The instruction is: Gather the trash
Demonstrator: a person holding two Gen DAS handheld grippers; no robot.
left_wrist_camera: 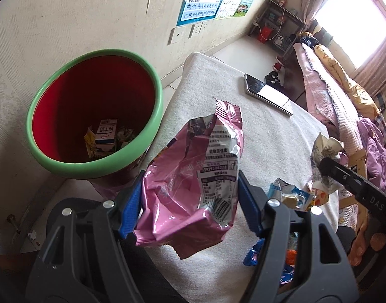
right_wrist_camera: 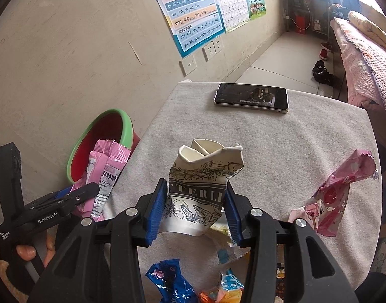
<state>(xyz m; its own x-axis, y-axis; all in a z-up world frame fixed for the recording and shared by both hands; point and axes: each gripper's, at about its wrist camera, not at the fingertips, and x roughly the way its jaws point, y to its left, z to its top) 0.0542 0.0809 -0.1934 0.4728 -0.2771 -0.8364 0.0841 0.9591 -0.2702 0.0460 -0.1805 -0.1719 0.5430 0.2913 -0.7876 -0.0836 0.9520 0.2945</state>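
my left gripper point(left_wrist_camera: 190, 202) pinches pink wrapper point(left_wrist_camera: 193, 176) just beside bin point(left_wrist_camera: 157, 116) | my right gripper point(right_wrist_camera: 193, 209) squeezes crushed cup point(right_wrist_camera: 203, 189) farther from bin | risk: limp wrapper catches bin rim, falls outside

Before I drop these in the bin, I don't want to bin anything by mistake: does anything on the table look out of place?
Yes: a phone with its screen lit lies at the table's far edge, the one thing there that isn't trash. The left claw holds a pink wrapper and the right claw a crushed paper cup.
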